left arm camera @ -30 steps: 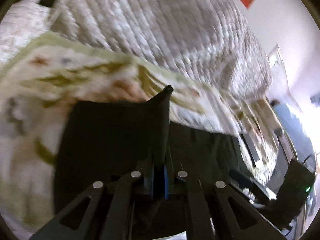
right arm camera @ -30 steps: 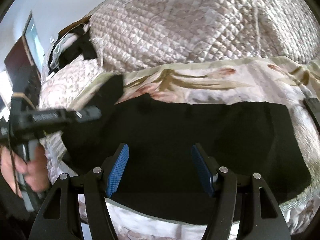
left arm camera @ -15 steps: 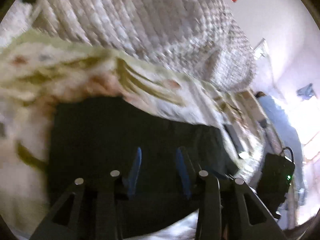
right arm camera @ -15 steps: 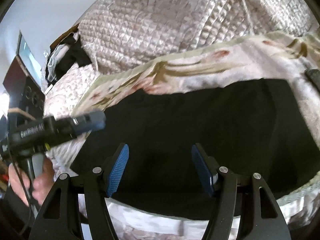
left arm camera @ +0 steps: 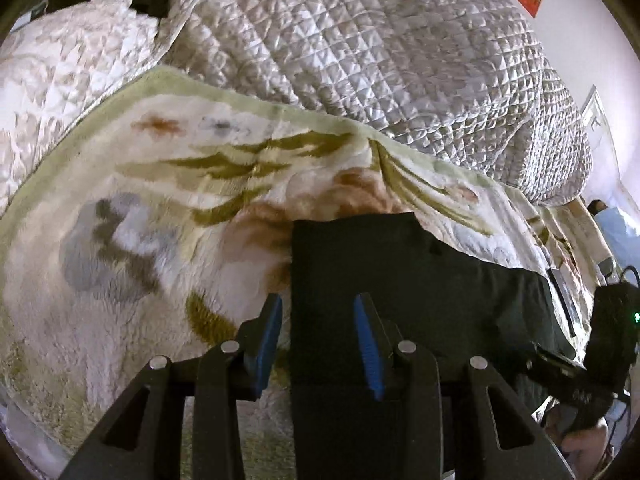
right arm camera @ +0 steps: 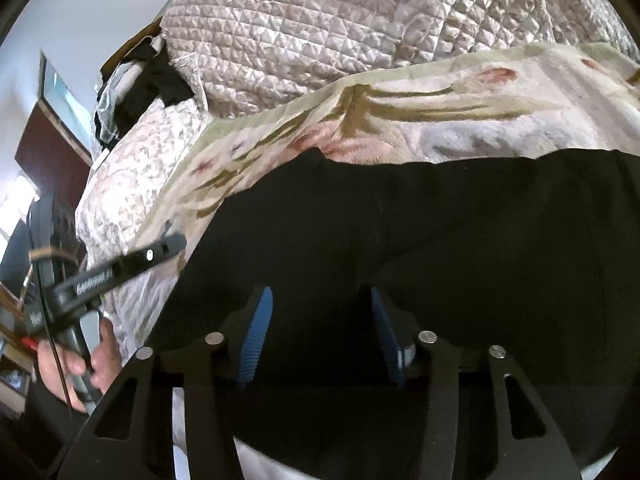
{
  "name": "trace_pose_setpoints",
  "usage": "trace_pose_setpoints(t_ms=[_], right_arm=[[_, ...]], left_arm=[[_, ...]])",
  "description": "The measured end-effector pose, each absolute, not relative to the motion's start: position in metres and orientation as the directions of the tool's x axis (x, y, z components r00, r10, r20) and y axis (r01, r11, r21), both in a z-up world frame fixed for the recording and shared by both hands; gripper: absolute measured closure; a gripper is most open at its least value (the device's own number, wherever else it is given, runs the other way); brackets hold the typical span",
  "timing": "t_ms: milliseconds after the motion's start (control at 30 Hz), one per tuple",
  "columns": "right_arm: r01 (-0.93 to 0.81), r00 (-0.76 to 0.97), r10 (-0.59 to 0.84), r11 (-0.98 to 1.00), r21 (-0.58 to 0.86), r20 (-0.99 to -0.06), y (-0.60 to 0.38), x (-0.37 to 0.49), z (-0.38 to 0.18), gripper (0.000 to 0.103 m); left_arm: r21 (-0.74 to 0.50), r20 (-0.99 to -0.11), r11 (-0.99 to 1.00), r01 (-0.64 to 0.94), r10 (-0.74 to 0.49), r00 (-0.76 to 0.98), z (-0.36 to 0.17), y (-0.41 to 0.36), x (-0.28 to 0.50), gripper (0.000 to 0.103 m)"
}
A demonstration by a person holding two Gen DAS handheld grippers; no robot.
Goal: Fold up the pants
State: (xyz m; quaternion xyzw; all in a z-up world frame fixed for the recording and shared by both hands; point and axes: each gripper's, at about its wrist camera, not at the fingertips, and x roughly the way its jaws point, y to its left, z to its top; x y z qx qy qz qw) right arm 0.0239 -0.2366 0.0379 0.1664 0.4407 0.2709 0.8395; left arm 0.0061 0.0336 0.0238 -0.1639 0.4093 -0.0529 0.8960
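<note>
Left gripper: jaws apart, empty, straddling the left edge of the black pants.
Right gripper: jaws closing over the pants' dark cloth, pads not yet pinching it.
Pants: lie flat on the floral blanket, already doubled into a neat slab, it seems.
Doing it well: each gripper should pinch every layer at its corner (not just the top ply).
Views: the left shows the pants' left edge; the right shows the person's hand, farther off.
Quilt: heaped beyond.

Near edge of the black pants behind the right gripper.
</note>
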Motion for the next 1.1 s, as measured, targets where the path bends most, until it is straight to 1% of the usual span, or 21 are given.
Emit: trace_pose_setpoints(t_ms=[33,67,100,133,167,200,333,400,600,667,733,767,833,900,967,1033,1100], right_arm=[[-0.302,0.458,0.604,0.796,0.525,-0.652,-0.236,0.029,0.036,0.063],[-0.296,0.452,0.607,0.793,0.532,-0.654,-0.235,0.033,0.035,0.066],[-0.287,0.445,0.610,0.791,0.540,-0.656,-0.234,0.038,0.032,0.076],[-0.275,0.439,0.607,0.792,0.545,-0.662,-0.235,0.042,0.030,0.092],[-0.263,0.436,0.612,0.788,0.557,-0.660,-0.237,0.044,0.028,0.098],[-0.261,0.435,0.625,0.777,0.573,-0.648,-0.239,0.044,0.029,0.100],[-0.290,0.481,0.636,0.765,0.575,-0.603,-0.245,0.037,0.042,0.100],[-0.275,0.484,0.613,0.784,0.557,-0.624,-0.245,0.041,0.037,0.100],[-0.253,0.481,0.594,0.798,0.547,-0.645,-0.246,0.041,0.028,0.101],[-0.242,0.484,0.596,0.795,0.556,-0.641,-0.248,0.041,0.029,0.101],[-0.270,0.510,0.602,0.790,0.550,-0.615,-0.249,0.037,0.040,0.101],[-0.274,0.510,0.601,0.791,0.546,-0.615,-0.249,0.037,0.041,0.101],[-0.255,0.481,0.594,0.799,0.545,-0.645,-0.248,0.043,0.029,0.101],[-0.261,0.472,0.603,0.792,0.551,-0.643,-0.248,0.045,0.025,0.101],[-0.266,0.497,0.576,0.813,0.518,-0.649,-0.248,0.042,0.031,0.101],[-0.248,0.520,0.537,0.839,0.484,-0.665,-0.251,0.039,0.035,0.098],[-0.235,0.547,0.514,0.852,0.468,-0.661,-0.257,0.032,0.042,0.098]], left_arm=[[-0.339,-0.717,0.940,-0.042,-0.229,0.658,0.023,0.035,0.005,0.063],[-0.341,-0.716,0.939,-0.041,-0.231,0.658,0.023,0.034,0.004,0.063],[-0.341,-0.716,0.939,-0.040,-0.232,0.659,0.023,0.034,0.005,0.063],[-0.339,-0.715,0.940,-0.040,-0.230,0.660,0.023,0.034,0.005,0.063],[-0.338,-0.714,0.941,-0.037,-0.231,0.661,0.023,0.034,0.004,0.063],[-0.336,-0.713,0.941,-0.034,-0.231,0.662,0.023,0.033,0.004,0.063],[-0.332,-0.707,0.943,-0.032,-0.226,0.670,0.025,0.032,0.004,0.063],[-0.338,-0.705,0.940,-0.037,-0.227,0.672,0.025,0.033,0.004,0.063],[-0.332,-0.708,0.943,-0.024,-0.232,0.667,0.024,0.028,0.006,0.063],[-0.328,-0.711,0.944,-0.022,-0.232,0.664,0.023,0.027,0.007,0.063],[-0.330,-0.707,0.944,-0.021,-0.232,0.668,0.024,0.027,0.006,0.063],[-0.329,-0.704,0.944,-0.019,-0.232,0.671,0.024,0.026,0.006,0.063],[-0.323,-0.705,0.946,-0.015,-0.230,0.670,0.024,0.024,0.007,0.063],[-0.321,-0.712,0.947,-0.017,-0.229,0.664,0.021,0.023,0.008,0.063],[-0.317,-0.716,0.948,-0.014,-0.229,0.659,0.021,0.021,0.007,0.063],[-0.307,-0.718,0.952,-0.002,-0.230,0.657,0.021,0.018,0.007,0.063],[-0.303,-0.713,0.953,0.009,-0.233,0.661,0.023,0.017,0.004,0.063]])
